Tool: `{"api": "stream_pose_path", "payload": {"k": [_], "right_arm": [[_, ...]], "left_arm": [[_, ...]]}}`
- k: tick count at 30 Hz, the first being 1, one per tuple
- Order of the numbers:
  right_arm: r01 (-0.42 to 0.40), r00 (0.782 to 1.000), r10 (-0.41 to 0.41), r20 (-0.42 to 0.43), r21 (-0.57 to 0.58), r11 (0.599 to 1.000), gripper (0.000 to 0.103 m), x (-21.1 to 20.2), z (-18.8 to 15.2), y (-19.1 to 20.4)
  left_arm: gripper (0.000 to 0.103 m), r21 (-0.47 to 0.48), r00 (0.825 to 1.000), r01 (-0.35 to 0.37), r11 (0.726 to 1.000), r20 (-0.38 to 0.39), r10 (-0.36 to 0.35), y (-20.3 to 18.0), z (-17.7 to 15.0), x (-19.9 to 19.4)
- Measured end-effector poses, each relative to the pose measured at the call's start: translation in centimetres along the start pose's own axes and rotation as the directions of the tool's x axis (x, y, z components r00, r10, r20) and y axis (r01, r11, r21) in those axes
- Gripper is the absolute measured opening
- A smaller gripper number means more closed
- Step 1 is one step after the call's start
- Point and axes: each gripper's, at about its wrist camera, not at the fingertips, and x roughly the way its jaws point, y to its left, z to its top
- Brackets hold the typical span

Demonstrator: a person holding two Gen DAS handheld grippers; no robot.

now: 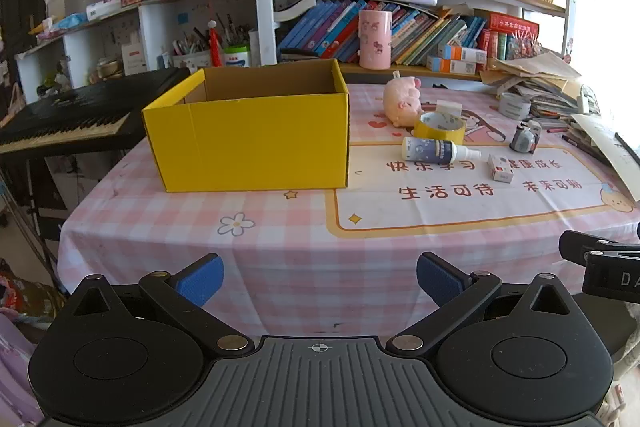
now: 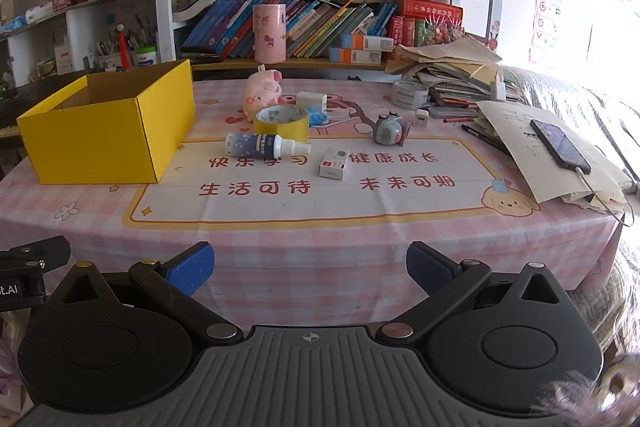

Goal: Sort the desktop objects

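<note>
1. The box [image 1: 248, 143], yellow and open-topped, stands near the desk's [image 1: 280, 251] left edge.
2. Right of it, toward the desk's middle, lie the pig [image 2: 264, 91], the tape [image 2: 282, 123] just in front of it, and the bottle [image 2: 264, 145] on its side in front of the tape.
3. A small carton [image 2: 333, 163] lies right of the bottle; a tape measure [image 2: 390, 131] sits further right, behind it.
4. A phone [image 2: 560, 146] rests on papers [image 2: 532, 155] at the right edge.
5. The left tool [image 1: 319, 277] hangs before the near edge, fingers spread wide, holding and touching nothing.
6. The right tool [image 2: 309, 267] is likewise spread wide and empty, clear of the desk.
</note>
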Motion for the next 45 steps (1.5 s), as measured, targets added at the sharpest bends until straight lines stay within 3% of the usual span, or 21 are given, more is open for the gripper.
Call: {"api": "stream_pose_path", "payload": {"k": [45], "right_arm": [[-0.002,1.000,0.002,0.001,0.007,1.000,0.103,0.20,-0.03,-0.03]], "left_arm": [[0.103,0.006,1.000,-0.011,1.000,0.002,0.011,0.27,0.00,-0.01]]}}
